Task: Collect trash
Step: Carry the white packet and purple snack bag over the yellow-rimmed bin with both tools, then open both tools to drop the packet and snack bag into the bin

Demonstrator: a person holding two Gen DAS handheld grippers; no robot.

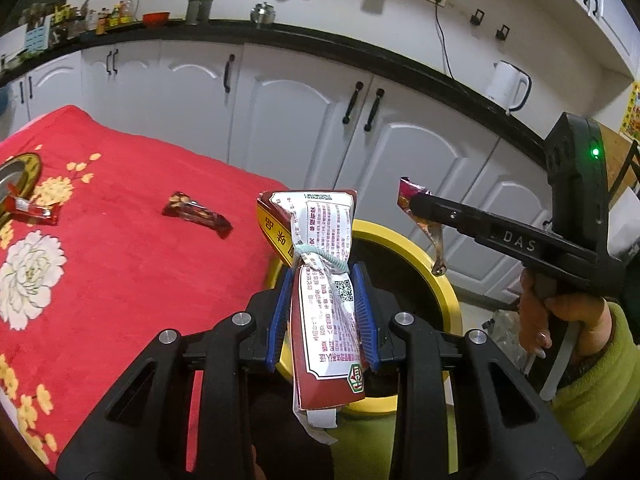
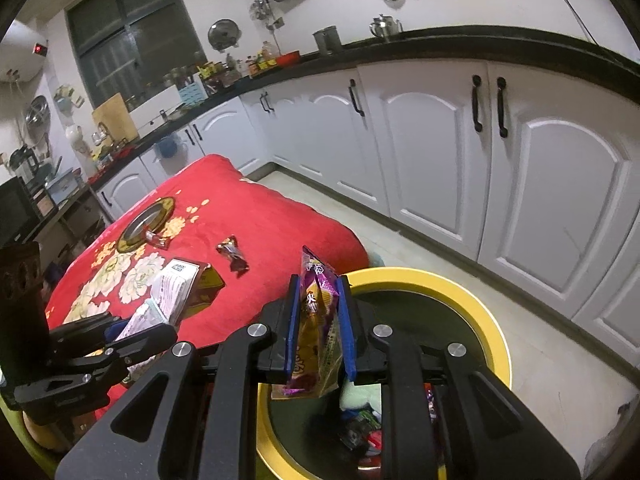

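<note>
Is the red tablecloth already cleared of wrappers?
No, two dark red wrappers lie on the red tablecloth in the left wrist view.

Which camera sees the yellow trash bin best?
The right wrist view: the yellow trash bin shows most of its rim and the trash inside, below the right gripper. In the left wrist view, the bin is partly hidden behind the left gripper and its packet.

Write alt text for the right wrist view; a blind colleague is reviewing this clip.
The right claw pinches a purple and yellow snack wrapper over the yellow-rimmed trash bin, which already holds litter. At left, the left claw grips a crumpled red and white packet beside a red flowered cloth with two small wrappers on it.
</note>
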